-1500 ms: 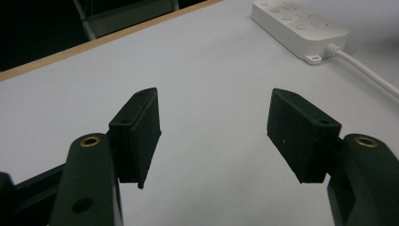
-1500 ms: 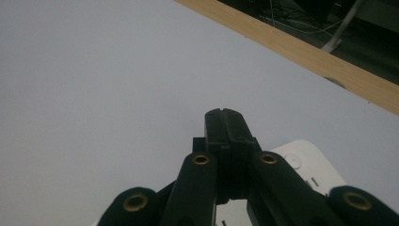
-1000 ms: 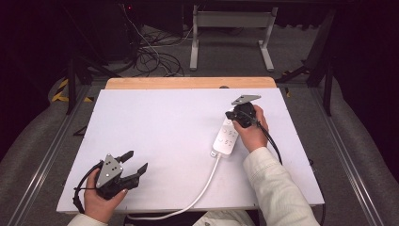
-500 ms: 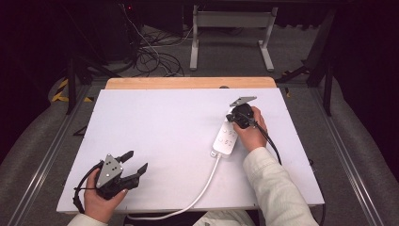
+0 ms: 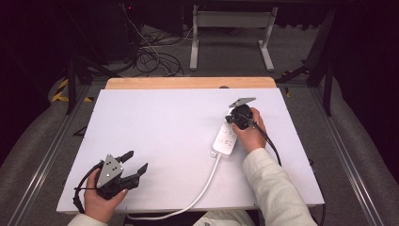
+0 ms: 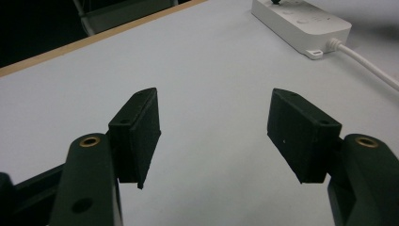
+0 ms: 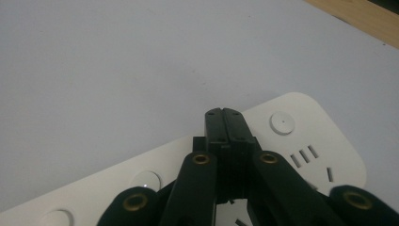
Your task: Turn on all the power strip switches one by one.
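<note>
Resting near the front left corner of the white table (image 5: 155, 127), my left gripper (image 5: 133, 161) sits in my left hand (image 5: 101, 201) with its jaws spread wide and nothing between them. In the left gripper view, both black pads (image 6: 139, 132) frame bare white surface, and the power strip (image 6: 301, 23) lies well beyond them toward the upper right, its white cable (image 6: 371, 68) leaving from the near end. A black cable (image 5: 82, 183) loops beside my left wrist.

Moving rightward across the table, the white board is bare up to the strip's cable (image 5: 202, 190), which curves from the front edge up to the strip's near end. A wooden strip (image 5: 188, 83) edges the far side of the table.

The power strip (image 5: 225, 138) lies right of centre. Its long axis runs roughly from near to far, tilted slightly so that the far end leans to the right; the cabled end faces me. Its socket face points upward.

My right gripper (image 5: 234, 118) is over the far end of the strip, held in my right hand (image 5: 249, 134), whose sleeve (image 5: 273, 188) enters from the bottom edge. In the right gripper view, the jaws are pressed fully together with no object between them, their tips (image 7: 225, 123) directly above the strip's top face (image 7: 310, 141), close to a round button (image 7: 282, 123) and a group of socket slots (image 7: 306, 155). Whether the tips touch the face I cannot tell.

No containers stand on the table. Behind it on the floor are tangled cables (image 5: 150, 59) and a grey metal frame (image 5: 230, 33).
</note>
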A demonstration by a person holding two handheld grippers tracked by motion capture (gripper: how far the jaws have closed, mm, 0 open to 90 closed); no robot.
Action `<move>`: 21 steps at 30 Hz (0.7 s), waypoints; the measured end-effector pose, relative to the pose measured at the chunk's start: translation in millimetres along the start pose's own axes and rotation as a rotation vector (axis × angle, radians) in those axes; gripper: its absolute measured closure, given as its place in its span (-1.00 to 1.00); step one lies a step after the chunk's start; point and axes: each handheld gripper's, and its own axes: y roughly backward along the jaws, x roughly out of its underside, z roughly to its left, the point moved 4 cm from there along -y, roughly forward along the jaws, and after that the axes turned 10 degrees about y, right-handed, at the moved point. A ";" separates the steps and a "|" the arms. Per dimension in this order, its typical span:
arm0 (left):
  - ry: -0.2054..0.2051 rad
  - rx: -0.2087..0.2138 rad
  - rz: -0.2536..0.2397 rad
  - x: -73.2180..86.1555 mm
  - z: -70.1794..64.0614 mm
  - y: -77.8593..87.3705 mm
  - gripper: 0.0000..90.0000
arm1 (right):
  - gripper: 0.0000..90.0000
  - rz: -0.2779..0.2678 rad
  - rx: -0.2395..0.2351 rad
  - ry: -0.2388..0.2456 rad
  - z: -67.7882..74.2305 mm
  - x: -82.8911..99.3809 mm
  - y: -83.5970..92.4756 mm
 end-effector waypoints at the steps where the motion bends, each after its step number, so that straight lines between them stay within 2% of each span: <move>1: 0.000 -0.001 0.000 0.0 0.0 0.1 -0.22 | 1.00 0.001 0.000 0.000 0.1 0.1 -0.2; 11: 0.000 0.001 -0.002 0.1 -0.5 0.4 -0.22 | 1.00 0.002 -0.005 -0.034 -0.3 1.6 -2.1; 15: 0.004 0.002 -0.002 0.1 -1.1 0.7 -0.22 | 1.00 -0.012 -0.025 -0.072 -2.5 3.8 -2.8; 21: 0.002 0.000 -0.003 0.2 -1.0 1.2 -0.22 | 1.00 0.015 0.001 -0.066 -0.2 2.2 -4.2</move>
